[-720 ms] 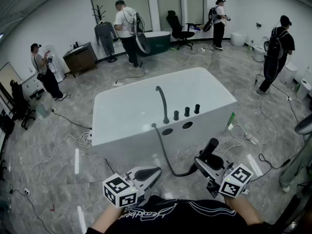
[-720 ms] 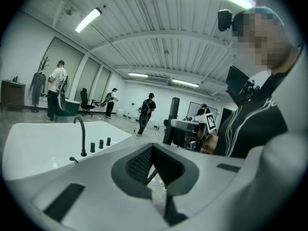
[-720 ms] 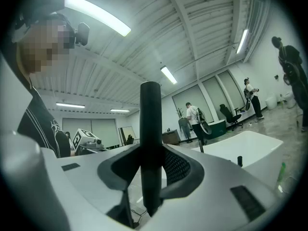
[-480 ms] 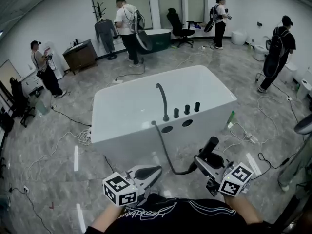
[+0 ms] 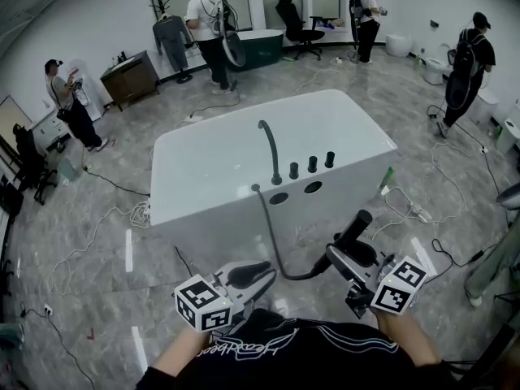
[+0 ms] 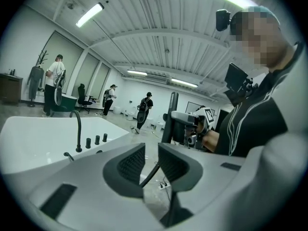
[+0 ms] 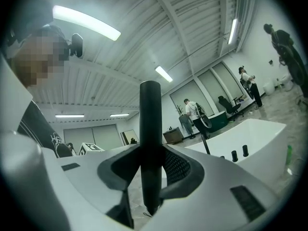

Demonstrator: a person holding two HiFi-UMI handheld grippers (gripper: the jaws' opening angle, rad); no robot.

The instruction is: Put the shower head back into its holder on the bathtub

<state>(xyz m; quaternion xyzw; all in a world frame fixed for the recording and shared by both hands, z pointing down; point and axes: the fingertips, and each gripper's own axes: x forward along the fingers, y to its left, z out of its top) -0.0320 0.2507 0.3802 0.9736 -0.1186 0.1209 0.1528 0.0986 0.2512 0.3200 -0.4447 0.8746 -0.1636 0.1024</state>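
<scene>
A white bathtub (image 5: 210, 224) stands ahead with a black curved spout (image 5: 268, 149), three black knobs (image 5: 312, 165) and two dark oval openings (image 5: 279, 197) on its near rim. A dark hose (image 5: 270, 238) runs from that rim down to the black shower head (image 5: 356, 227). My right gripper (image 5: 341, 254) is shut on its handle, which stands upright between the pads (image 7: 150, 143). The left gripper (image 5: 262, 273) hovers low at the left beside the hose. Its jaws stand slightly apart with nothing between them (image 6: 151, 162). The left gripper view also shows the right gripper (image 6: 185, 124) with the shower head (image 6: 169, 117).
Cables trail over the marble floor round the tub, with a power strip (image 5: 418, 234) and a green bottle (image 5: 386, 177) at its right. Several people stand round the room's edges. A dark tub (image 5: 260, 59), an office chair (image 5: 294, 27) and a cabinet (image 5: 130, 80) line the back wall.
The head view has tilted a little, so the tub sits higher in the picture. Both grippers keep their places relative to the tub, and the shower head stays in the right one.
</scene>
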